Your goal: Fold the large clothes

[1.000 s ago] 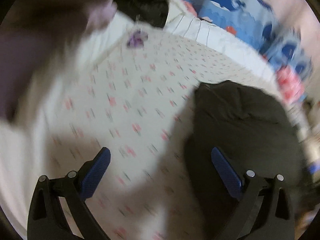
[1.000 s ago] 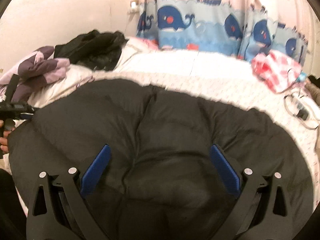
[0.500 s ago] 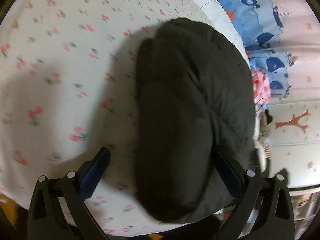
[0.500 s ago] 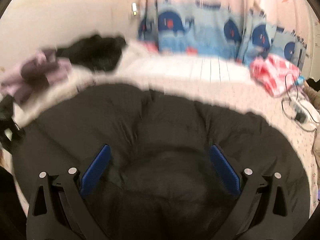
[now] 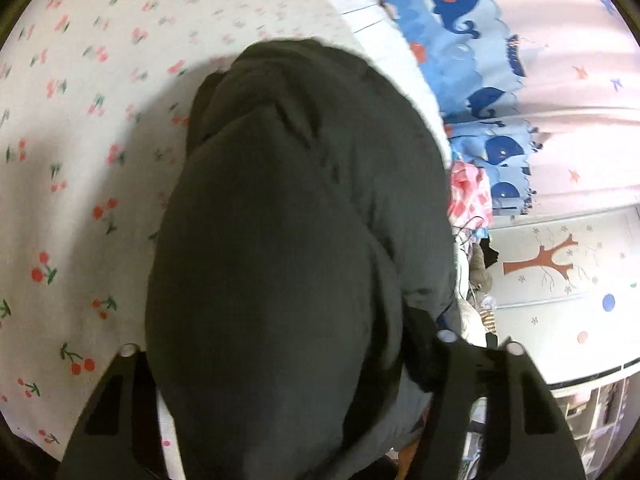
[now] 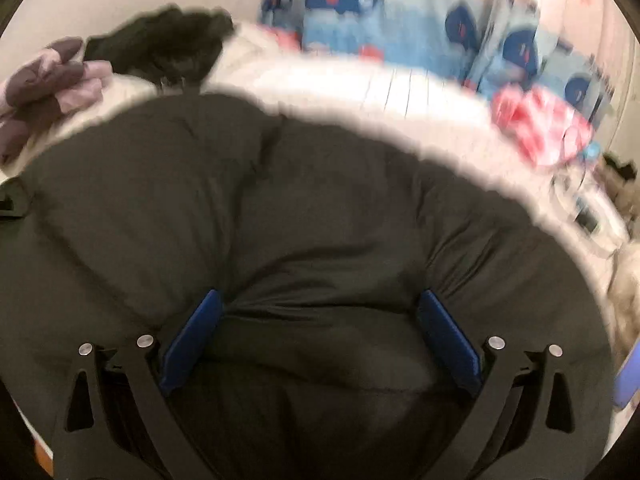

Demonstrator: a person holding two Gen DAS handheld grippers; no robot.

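A black puffy jacket [image 5: 300, 200] lies folded into a thick bundle on the cherry-print bed sheet [image 5: 80, 160]. My left gripper [image 5: 280, 360] straddles its near end. The jaws are closing, and the padding bulges up between the fingers and hides both pads. In the right wrist view the same jacket [image 6: 280, 220] fills the lower frame. My right gripper [image 6: 320, 320] rests on top of it, jaws wide apart. Its blue pads [image 6: 192, 340] dent the fabric, and a soft fold lies between them unpinched.
Behind the bed hangs a whale-print curtain [image 5: 460, 40]. A red-and-white checked cloth [image 6: 540, 124] and a cable [image 6: 588, 208] lie at the bed's far right. A black garment pile [image 6: 168, 48] and a purple one [image 6: 48, 76] sit at the far left.
My left gripper swung from the bare sheet onto the jacket's end, and its fingers drew in around the bundle. My right gripper stayed on the jacket with its jaws just as wide.
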